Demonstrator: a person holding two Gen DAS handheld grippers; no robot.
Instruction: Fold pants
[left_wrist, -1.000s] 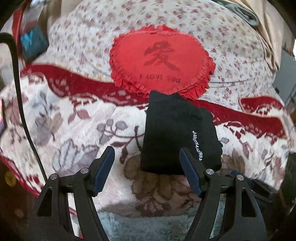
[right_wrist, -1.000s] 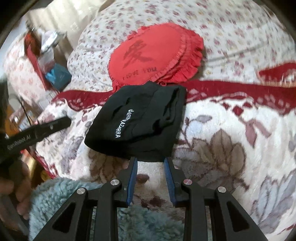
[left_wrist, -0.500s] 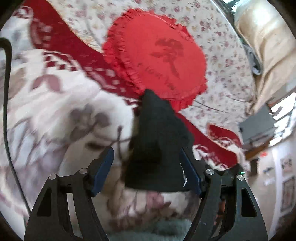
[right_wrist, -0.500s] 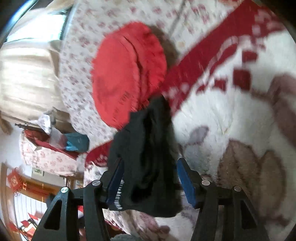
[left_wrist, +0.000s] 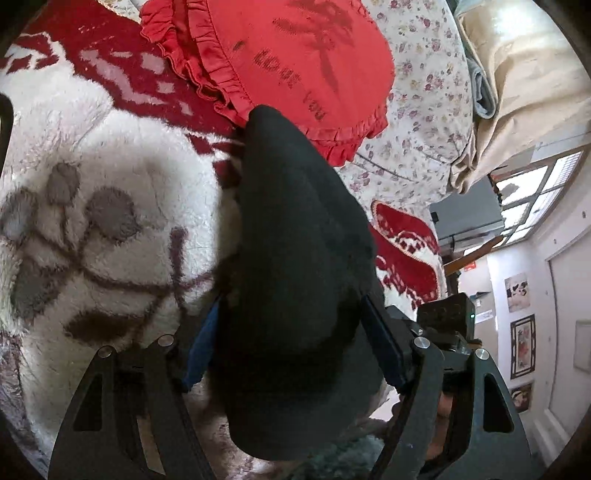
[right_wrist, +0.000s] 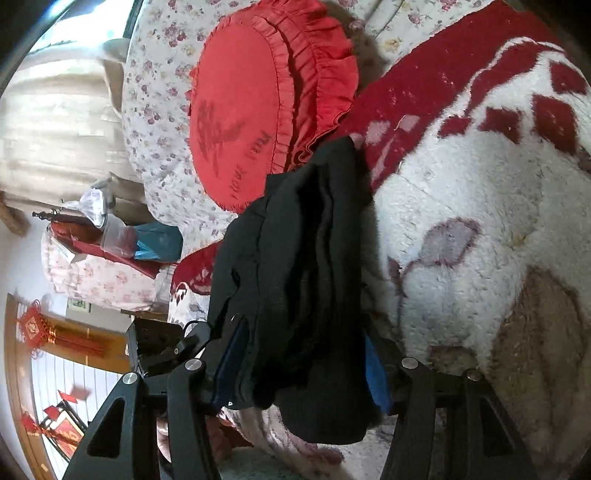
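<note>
The folded black pants (left_wrist: 295, 258) lie as a thick bundle on the fuzzy white and red blanket (left_wrist: 122, 166). My left gripper (left_wrist: 291, 343) straddles the bundle's near end, its blue fingers against both sides. In the right wrist view the same bundle (right_wrist: 295, 266) shows its layered edges, and my right gripper (right_wrist: 299, 365) straddles its near end from the other side, blue pads touching the cloth on both sides. Both grippers are turned on their sides. The bundle's near end hides the inner faces of the pads.
A round red frilled cushion (left_wrist: 295, 62) lies just beyond the pants on a floral quilt (left_wrist: 424, 122). It also shows in the right wrist view (right_wrist: 258, 96). Beige curtains (left_wrist: 517, 92) and a window stand past the bed. Cluttered bags (right_wrist: 122, 236) lie at the bed's far side.
Both grippers rolled sideways and moved in onto the folded pants from opposite ends. Their fingers went from beside or short of the bundle to closed against it.
</note>
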